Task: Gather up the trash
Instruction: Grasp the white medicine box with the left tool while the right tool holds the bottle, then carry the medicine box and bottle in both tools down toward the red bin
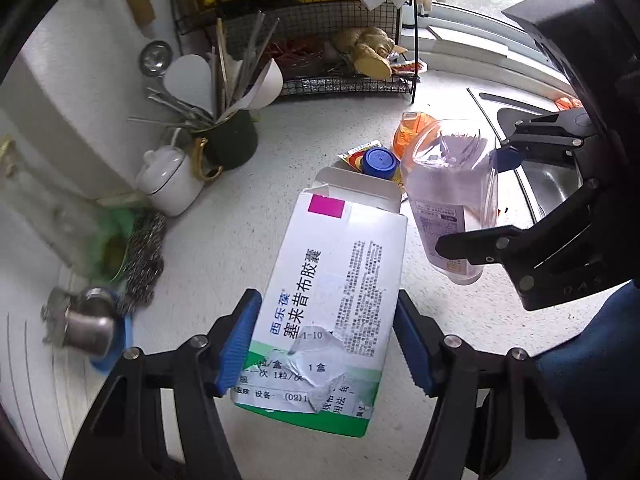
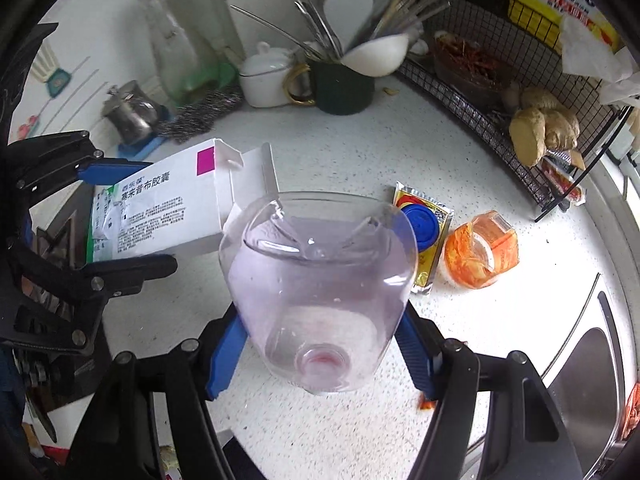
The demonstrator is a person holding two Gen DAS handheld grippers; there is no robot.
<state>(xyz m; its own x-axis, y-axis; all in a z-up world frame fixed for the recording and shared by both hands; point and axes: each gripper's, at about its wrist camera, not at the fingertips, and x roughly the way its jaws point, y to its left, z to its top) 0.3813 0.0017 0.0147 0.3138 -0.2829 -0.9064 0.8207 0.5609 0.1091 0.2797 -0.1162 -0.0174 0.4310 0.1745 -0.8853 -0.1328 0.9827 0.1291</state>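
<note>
Partly hidden: blue cap (image 2: 420, 224) behind bottle (image 2: 320, 280).

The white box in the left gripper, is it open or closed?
Open. The box has its end flap standing up, away from the body, and the right wrist view shows that end uncovered.

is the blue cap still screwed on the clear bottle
No: the blue cap lies on the counter on a yellow sachet, while the bottle in the right gripper shows an open neck.

Bare counter (image 2: 360, 152) mid; wire rack (image 2: 500, 92) right, utensil mug (image 2: 340, 88) behind, sachet (image 2: 430, 236) & cap (image 2: 420, 222) ahead.
</note>
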